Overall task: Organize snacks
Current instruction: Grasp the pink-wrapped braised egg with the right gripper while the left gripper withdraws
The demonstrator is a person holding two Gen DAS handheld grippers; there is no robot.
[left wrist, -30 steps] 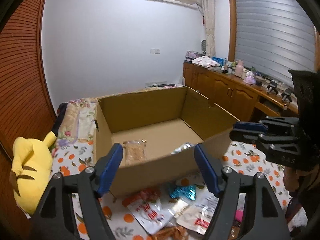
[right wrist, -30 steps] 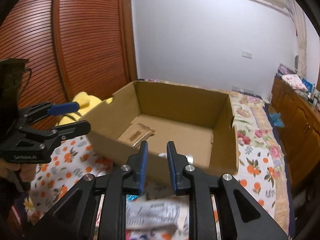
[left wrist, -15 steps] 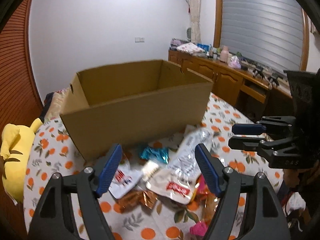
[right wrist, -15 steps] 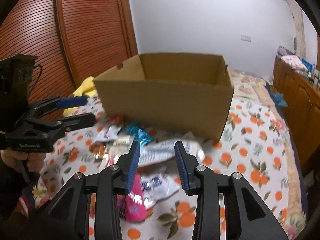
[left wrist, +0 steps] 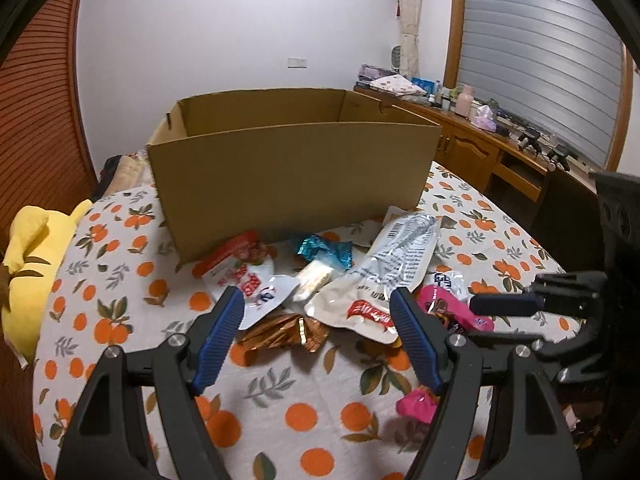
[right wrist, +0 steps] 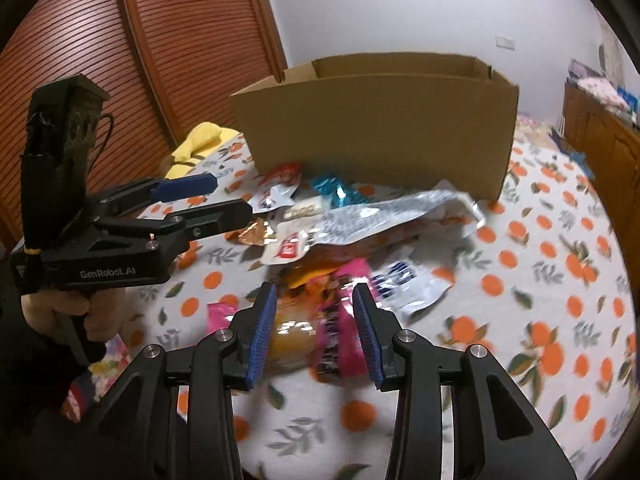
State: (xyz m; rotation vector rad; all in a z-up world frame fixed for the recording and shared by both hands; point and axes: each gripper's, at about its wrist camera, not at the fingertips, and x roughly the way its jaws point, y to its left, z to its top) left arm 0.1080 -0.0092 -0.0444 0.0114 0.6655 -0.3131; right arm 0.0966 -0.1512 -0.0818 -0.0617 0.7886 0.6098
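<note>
An open cardboard box (left wrist: 288, 168) stands on the orange-print cloth, and a heap of snack packets lies in front of it. The heap holds a long silver-white pouch (left wrist: 392, 276), a teal wrapper (left wrist: 324, 250), a red-and-white pouch (left wrist: 244, 276) and a copper wrapper (left wrist: 280, 332). My left gripper (left wrist: 316, 300) hangs open over the copper wrapper, gripping nothing. My right gripper (right wrist: 314, 296) hovers low over a pink packet (right wrist: 340, 320) and a yellow-orange snack (right wrist: 292, 336). Its jaws are opening, and the pads press on neither. Each gripper shows in the other's view: the right gripper (left wrist: 500, 318) and the left gripper (right wrist: 208, 196).
A yellow plush toy (left wrist: 32, 256) lies at the table's left edge beside a slatted wooden door (right wrist: 80, 40). A wooden cabinet (left wrist: 480, 152) with small items runs along the right wall. A hand (right wrist: 60, 312) holds the left gripper's handle.
Both grippers came down from above the box's opening to low in front of it, over the snack heap. The right jaws have spread wider; the left jaws kept their width.
</note>
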